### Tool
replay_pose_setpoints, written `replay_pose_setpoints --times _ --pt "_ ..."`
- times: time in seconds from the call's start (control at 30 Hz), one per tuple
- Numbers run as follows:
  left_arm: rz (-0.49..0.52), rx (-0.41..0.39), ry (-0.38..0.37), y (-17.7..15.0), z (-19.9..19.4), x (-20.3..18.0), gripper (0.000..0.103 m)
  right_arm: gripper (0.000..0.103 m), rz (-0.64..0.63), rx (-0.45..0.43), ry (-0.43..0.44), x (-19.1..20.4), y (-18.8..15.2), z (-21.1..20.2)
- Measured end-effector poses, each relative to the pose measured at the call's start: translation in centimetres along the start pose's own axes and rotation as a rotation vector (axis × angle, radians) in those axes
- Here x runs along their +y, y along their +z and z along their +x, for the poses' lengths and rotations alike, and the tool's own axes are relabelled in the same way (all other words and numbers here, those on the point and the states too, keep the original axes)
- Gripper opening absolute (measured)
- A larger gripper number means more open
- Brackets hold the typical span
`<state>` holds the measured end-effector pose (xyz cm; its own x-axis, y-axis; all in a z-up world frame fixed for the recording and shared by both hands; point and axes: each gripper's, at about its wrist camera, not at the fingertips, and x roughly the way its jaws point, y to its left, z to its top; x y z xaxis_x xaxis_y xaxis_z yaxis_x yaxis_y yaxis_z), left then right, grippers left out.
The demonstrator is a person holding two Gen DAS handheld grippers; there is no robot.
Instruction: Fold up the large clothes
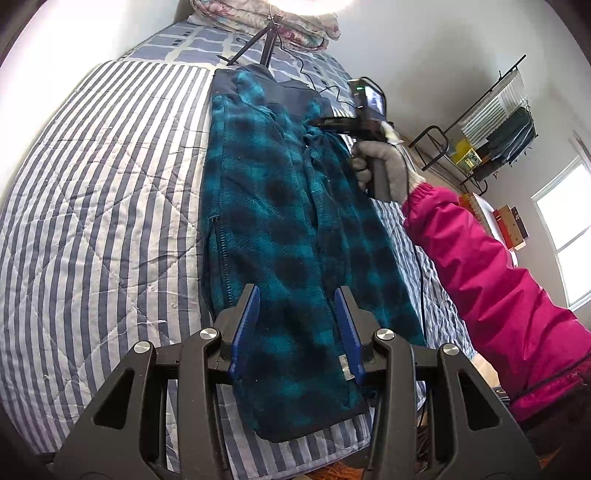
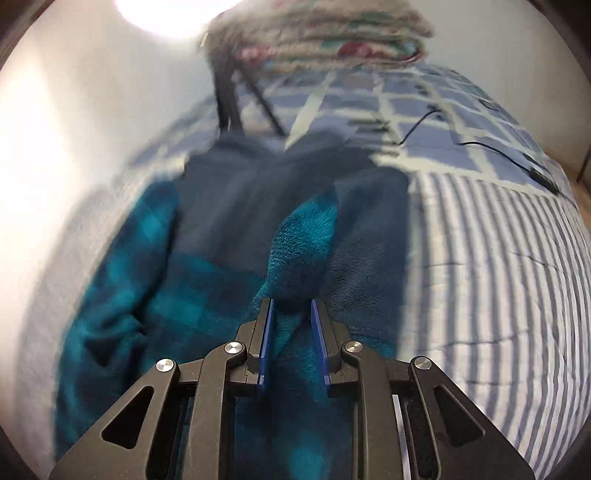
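A teal and black plaid fleece jacket (image 1: 280, 206) lies lengthwise on the striped quilt, dark navy collar end at the far side. My left gripper (image 1: 295, 314) is at the near hem, and thick fleece fills the gap between its blue pads. The right gripper (image 1: 319, 123), held by a gloved hand (image 1: 384, 166) in a pink sleeve, pinches a bunched fold near the jacket's upper right. In the right wrist view the right gripper (image 2: 293, 314) is shut on a raised teal fold of the jacket (image 2: 306, 243), with the navy yoke behind it. That view is motion-blurred.
The bed carries a blue-and-white striped quilt (image 1: 103, 206) and a blue checked sheet (image 2: 424, 122) farther back. A black tripod (image 1: 258, 44) stands at the head, below folded floral blankets (image 2: 332, 33). A black cable (image 2: 509, 147) crosses the sheet. A wall rack (image 1: 491, 133) hangs at right.
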<state>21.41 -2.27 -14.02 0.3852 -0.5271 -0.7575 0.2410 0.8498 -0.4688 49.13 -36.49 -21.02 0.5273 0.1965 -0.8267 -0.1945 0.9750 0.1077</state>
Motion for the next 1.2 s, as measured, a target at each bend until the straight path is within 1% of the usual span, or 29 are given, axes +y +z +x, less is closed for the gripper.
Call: replay_pose_setpoints --times 0.07,0.17,0.2,0.27,0.3,0.37,0.43,0.5,0.53,0.6,0.67,0.7,0.77,0.83,0.9,0.93,0.97,1.0,1.07,1.1,1.2 --pt "0.001 -0.004 0.002 0.0 0.0 0.0 0.042 0.021 -0.051 -0.004 -0.046 0.9 -0.3 0.3" --pt "0.005 -0.007 0.002 -0.2 -0.1 -0.1 0.042 0.02 -0.02 -0.012 -0.031 0.5 -0.3 -1.3" --pt "0.001 -0.008 -0.002 -0.3 -0.2 -0.1 0.042 0.02 -0.008 -0.031 -0.015 0.2 -0.5 -2.7" --pt "-0.011 -0.009 -0.009 -0.3 -0.5 0.0 0.042 0.02 -0.003 -0.062 -0.013 0.0 -0.7 -4.8" --pt "-0.012 -0.012 -0.013 -0.4 -0.6 0.1 0.046 0.021 0.002 -0.079 -0.006 -0.1 -1.2 -6.6" --pt "-0.007 -0.022 -0.013 -0.5 -0.9 0.2 0.048 0.022 -0.002 -0.095 0.014 0.2 -1.9 -9.2" --pt "-0.008 -0.028 -0.009 -0.6 -1.2 0.5 0.048 0.026 -0.026 -0.119 0.024 0.8 -3.2 -12.5" --pt "-0.016 -0.029 -0.004 -1.0 -1.3 1.1 0.048 0.04 -0.055 -0.176 0.011 1.7 -4.8 -16.7" --pt "-0.027 -0.031 -0.006 -1.2 -1.5 1.4 0.048 0.044 -0.06 -0.204 0.006 2.0 -5.5 -18.3" --pt "-0.068 -0.02 -0.021 -1.9 -1.6 2.7 0.048 0.056 -0.056 -0.265 0.026 2.6 -7.3 -22.5" --pt "-0.12 -0.016 -0.037 -2.5 -1.8 3.8 0.048 0.06 -0.047 -0.275 0.06 3.1 -9.0 -25.4" --pt "-0.149 -0.01 -0.049 -3.0 -1.8 4.4 0.048 0.06 -0.045 -0.272 0.07 3.5 -10.3 -27.0" --pt "-0.169 -0.001 -0.052 -3.7 -1.9 5.0 0.048 0.06 -0.045 -0.255 0.078 4.2 -12.9 -29.3" --pt "-0.156 0.009 -0.04 -4.5 -1.8 5.0 0.048 0.06 -0.037 -0.232 0.074 4.9 -16.0 -30.8" --pt "-0.159 0.026 -0.04 -5.3 -1.5 5.1 0.048 0.059 0.002 -0.185 0.086 5.3 -19.9 -31.6" --pt "-0.17 0.033 -0.043 -5.5 -1.4 5.3 0.048 0.058 0.02 -0.167 0.096 5.5 -21.3 -31.7" --pt "-0.192 0.045 -0.047 -5.9 -1.0 5.5 0.048 0.052 0.038 -0.152 0.105 5.8 -22.9 -31.7" --pt "-0.219 0.056 -0.052 -6.3 -0.7 5.7 0.048 0.049 0.06 -0.124 0.138 6.3 -25.1 -31.5" --pt "-0.266 0.073 -0.069 -7.0 -0.2 6.1 0.048 0.049 0.073 -0.087 0.18 7.5 -27.9 -31.1" --pt "-0.28 0.085 -0.078 -7.3 0.1 6.1 0.048 0.049 0.06 -0.066 0.195 8.6 -29.6 -30.6" --pt "-0.257 0.092 -0.074 -7.9 0.4 5.3 0.048 0.049 -0.014 -0.017 0.202 11.8 -32.2 -28.9"
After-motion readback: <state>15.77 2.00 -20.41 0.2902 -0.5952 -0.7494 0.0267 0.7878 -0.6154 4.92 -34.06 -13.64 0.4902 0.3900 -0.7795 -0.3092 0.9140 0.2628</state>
